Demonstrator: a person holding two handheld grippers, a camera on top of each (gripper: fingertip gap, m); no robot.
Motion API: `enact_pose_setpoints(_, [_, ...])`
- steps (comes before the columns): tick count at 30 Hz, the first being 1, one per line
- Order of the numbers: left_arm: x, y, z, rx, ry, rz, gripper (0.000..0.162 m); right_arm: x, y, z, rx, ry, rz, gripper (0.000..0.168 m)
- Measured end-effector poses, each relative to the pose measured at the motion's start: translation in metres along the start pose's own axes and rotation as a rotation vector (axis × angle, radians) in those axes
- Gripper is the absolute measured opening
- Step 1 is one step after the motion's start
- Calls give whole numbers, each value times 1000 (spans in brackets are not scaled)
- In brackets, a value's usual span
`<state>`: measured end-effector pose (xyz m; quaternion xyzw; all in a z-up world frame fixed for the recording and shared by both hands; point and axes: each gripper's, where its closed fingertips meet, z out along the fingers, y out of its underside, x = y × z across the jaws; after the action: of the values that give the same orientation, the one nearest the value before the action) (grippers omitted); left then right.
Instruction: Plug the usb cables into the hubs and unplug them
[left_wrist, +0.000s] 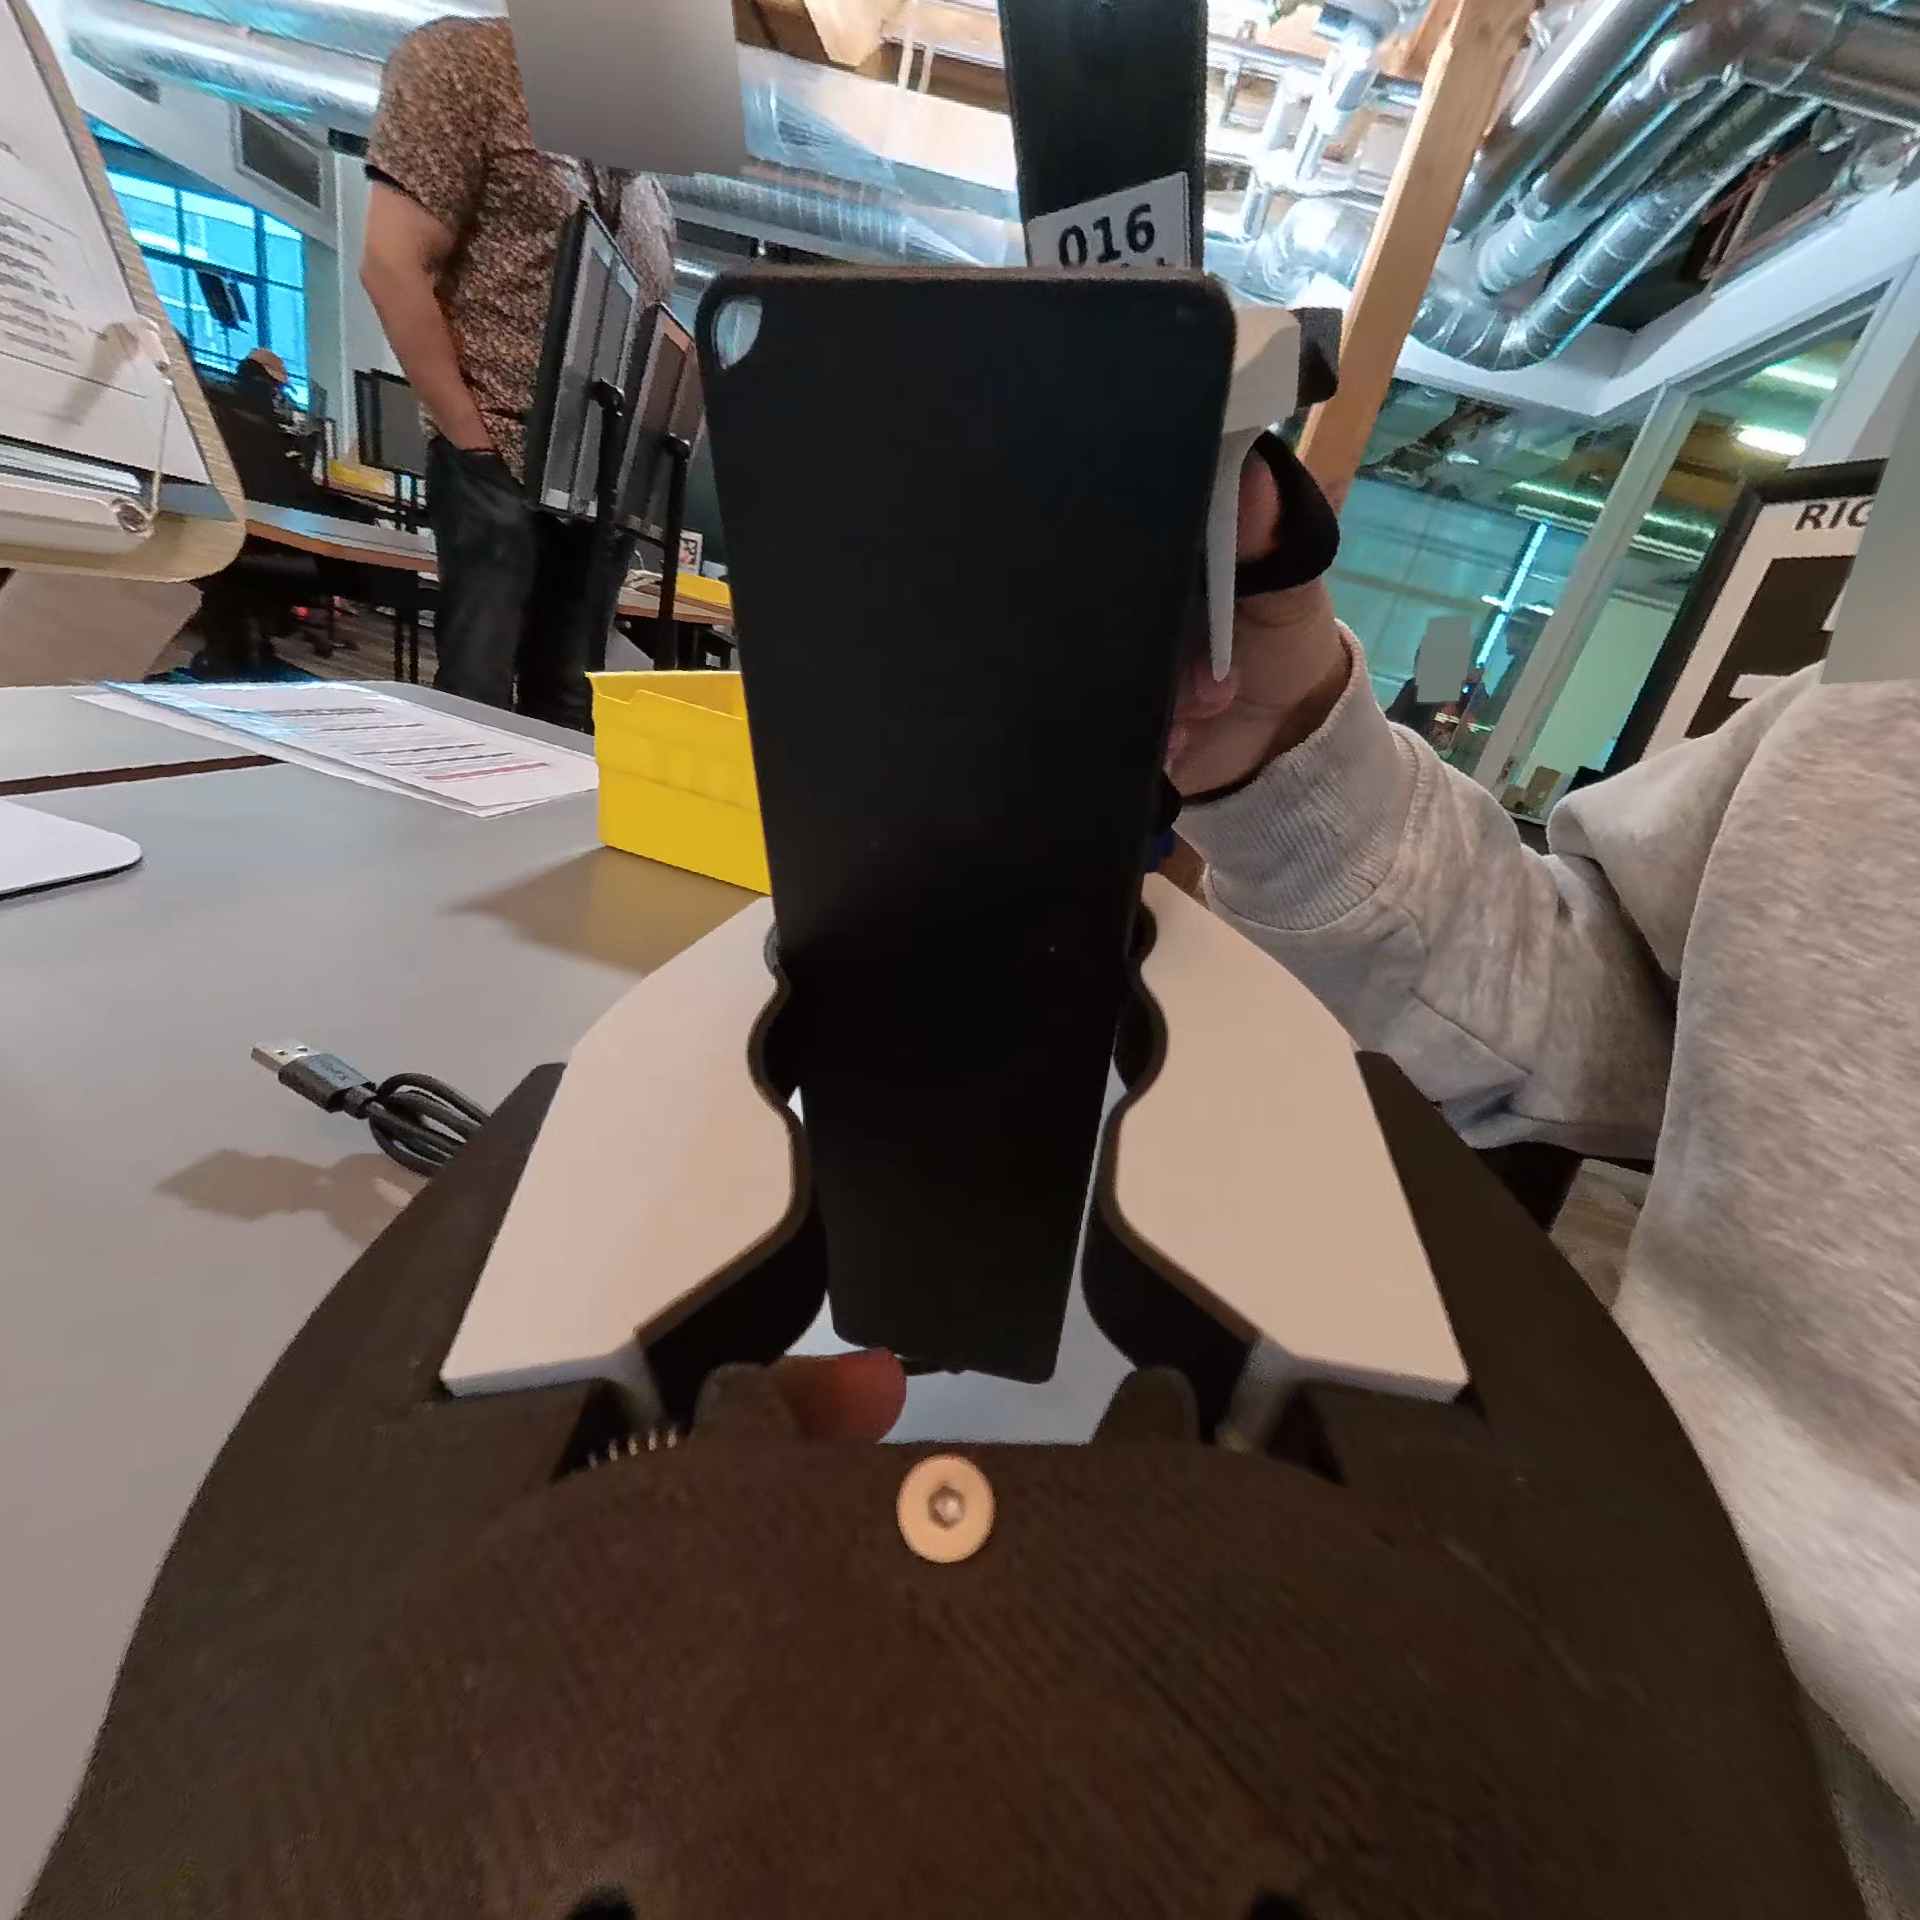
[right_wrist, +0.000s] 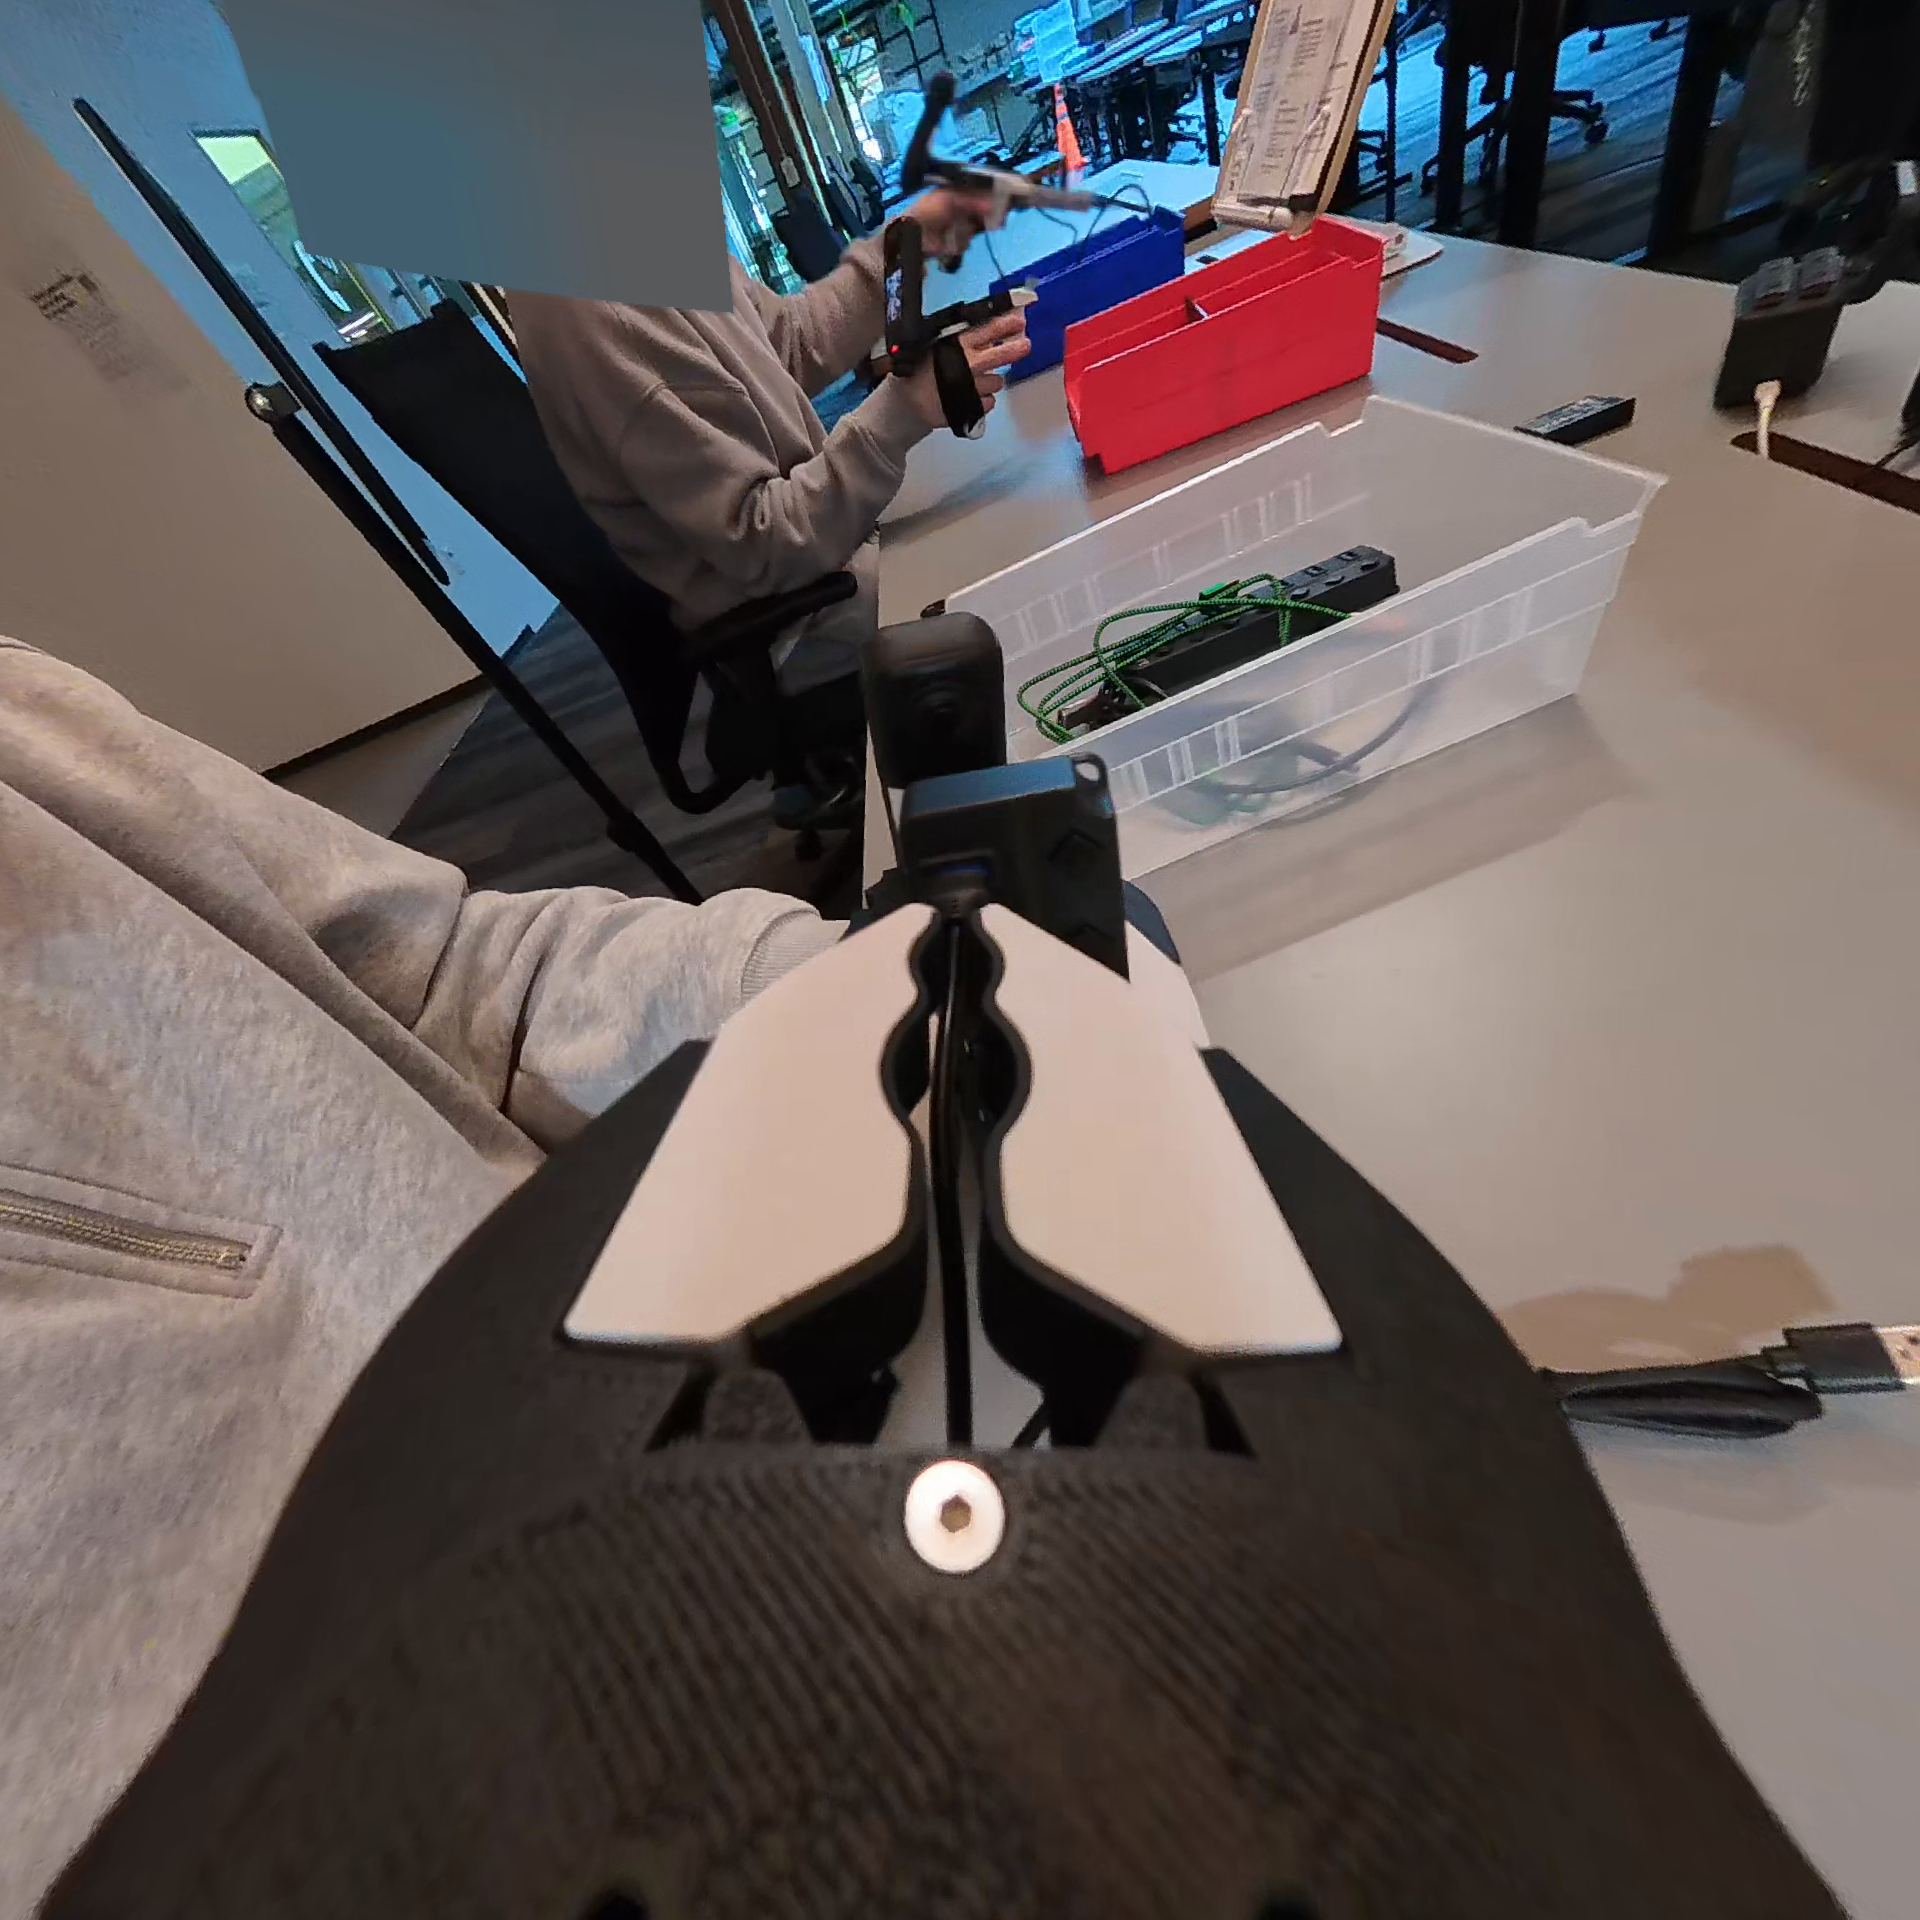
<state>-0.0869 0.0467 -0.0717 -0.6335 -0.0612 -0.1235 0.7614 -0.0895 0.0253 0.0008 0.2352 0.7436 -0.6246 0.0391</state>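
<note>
1. My left gripper (left_wrist: 951, 997) has its jaws clamped on the black USB hub (left_wrist: 966, 727), which stands upright between them above the grey desk (left_wrist: 260, 987).
2. My right gripper (right_wrist: 954, 920) has its jaws closed on a black USB cable (right_wrist: 948, 1195), whose plug sits at the hub's (right_wrist: 1023, 842) port.
3. A second black cable (left_wrist: 364, 1101) lies loose on the desk, left of the left gripper.
4. A clear bin (right_wrist: 1455, 644) holding another hub and green cable sits farther back, beyond a yellow bin (left_wrist: 675, 790).
</note>
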Motion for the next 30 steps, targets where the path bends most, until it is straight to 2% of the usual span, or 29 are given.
enact_pose_setpoints(4, [-10, -10, -5, 60, -55, -16, 68, 7, 0, -1, 0, 45, -6, 3])
enact_pose_setpoints(7, [-26, -16, -10, 93, -173, 19, 72, 16, -2, -4, 24, 99, 13, 4])
enact_pose_setpoints(13, [-48, -21, -19, 102, -373, 84, 53, 38, -7, -11, 129, 188, 109, 3])
enact_pose_setpoints(17, [-58, -11, -21, 19, -449, 135, 51, 41, -22, -22, 257, 173, 161, 0])
enact_pose_setpoints(21, [-78, 8, -23, -103, -559, 112, 29, 50, -13, -22, 193, 239, 124, 0])
enact_pose_setpoints(28, [-83, 9, -26, -131, -610, 120, 28, 63, -6, -21, 197, 273, 133, 0])
enact_pose_setpoints(30, [-82, 10, -25, -140, -607, 130, 28, 68, -8, -25, 209, 312, 110, 15])
